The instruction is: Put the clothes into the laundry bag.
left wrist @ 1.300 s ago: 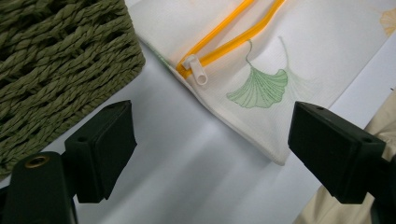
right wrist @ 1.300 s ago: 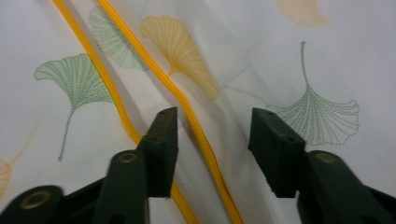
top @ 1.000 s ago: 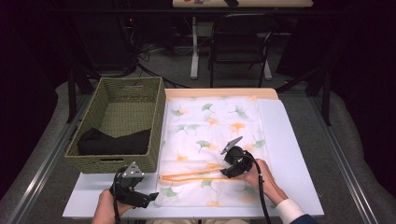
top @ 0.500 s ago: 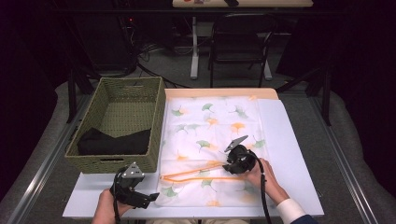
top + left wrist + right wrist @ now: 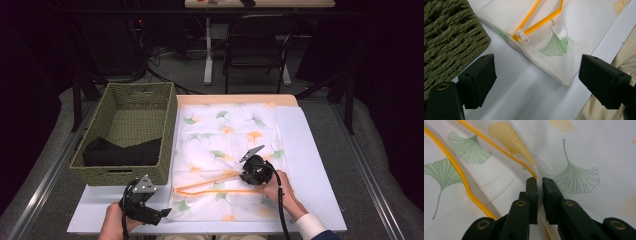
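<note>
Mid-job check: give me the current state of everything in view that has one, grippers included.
Mesh laundry bag: flat on the table, zipper open.
Zipper pull: at the bag's near-left end.
Wicker basket: holds dark cloth.
Left gripper: open, holding nothing.
Right gripper: just closed, pinching bag fabric by the zipper.

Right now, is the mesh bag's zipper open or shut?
Open: the zipper's two orange sides spread apart across the mesh bag, with the slider at its left end.

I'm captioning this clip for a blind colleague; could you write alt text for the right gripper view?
The right gripper has just closed its two black jaws on a pinched fold of the white mesh laundry bag, beside the far end of its orange zipper. The zipper lies open in two diverging lines, and green and yellow ginkgo leaf prints cover the fabric.
</note>
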Action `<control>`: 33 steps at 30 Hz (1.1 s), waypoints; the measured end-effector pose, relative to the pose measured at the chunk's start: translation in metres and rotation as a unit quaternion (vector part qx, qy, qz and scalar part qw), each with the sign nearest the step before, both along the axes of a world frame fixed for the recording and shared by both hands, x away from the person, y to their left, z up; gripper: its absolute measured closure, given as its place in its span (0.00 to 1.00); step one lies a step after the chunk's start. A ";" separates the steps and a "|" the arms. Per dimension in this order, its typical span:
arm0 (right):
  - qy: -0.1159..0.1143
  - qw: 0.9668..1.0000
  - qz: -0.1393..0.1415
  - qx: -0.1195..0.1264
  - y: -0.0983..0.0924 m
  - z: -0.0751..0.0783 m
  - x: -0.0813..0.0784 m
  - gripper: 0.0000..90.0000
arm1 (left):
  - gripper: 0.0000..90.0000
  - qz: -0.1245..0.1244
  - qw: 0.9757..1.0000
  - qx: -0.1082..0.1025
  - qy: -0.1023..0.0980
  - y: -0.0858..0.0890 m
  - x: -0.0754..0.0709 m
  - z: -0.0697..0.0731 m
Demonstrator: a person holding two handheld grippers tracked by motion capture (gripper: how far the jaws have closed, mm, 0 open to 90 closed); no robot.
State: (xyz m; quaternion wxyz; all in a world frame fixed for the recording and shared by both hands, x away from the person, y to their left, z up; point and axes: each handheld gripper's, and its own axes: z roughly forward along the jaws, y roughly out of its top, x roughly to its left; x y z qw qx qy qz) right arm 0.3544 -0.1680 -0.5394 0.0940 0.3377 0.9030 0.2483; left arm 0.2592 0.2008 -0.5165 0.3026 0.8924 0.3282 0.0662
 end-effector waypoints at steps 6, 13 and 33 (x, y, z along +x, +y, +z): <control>-0.002 1.000 0.005 -0.003 0.000 0.002 0.000 0.98 | 0.16 -0.005 1.000 0.012 -0.005 0.002 -0.001 0.003; -0.017 1.000 0.010 0.007 -0.002 0.011 -0.002 0.98 | 0.13 -0.020 1.000 0.017 -0.006 0.004 -0.001 0.009; -0.022 0.999 0.017 0.020 -0.005 0.013 -0.003 0.98 | 0.00 -0.070 0.997 0.026 -0.001 0.014 0.004 0.046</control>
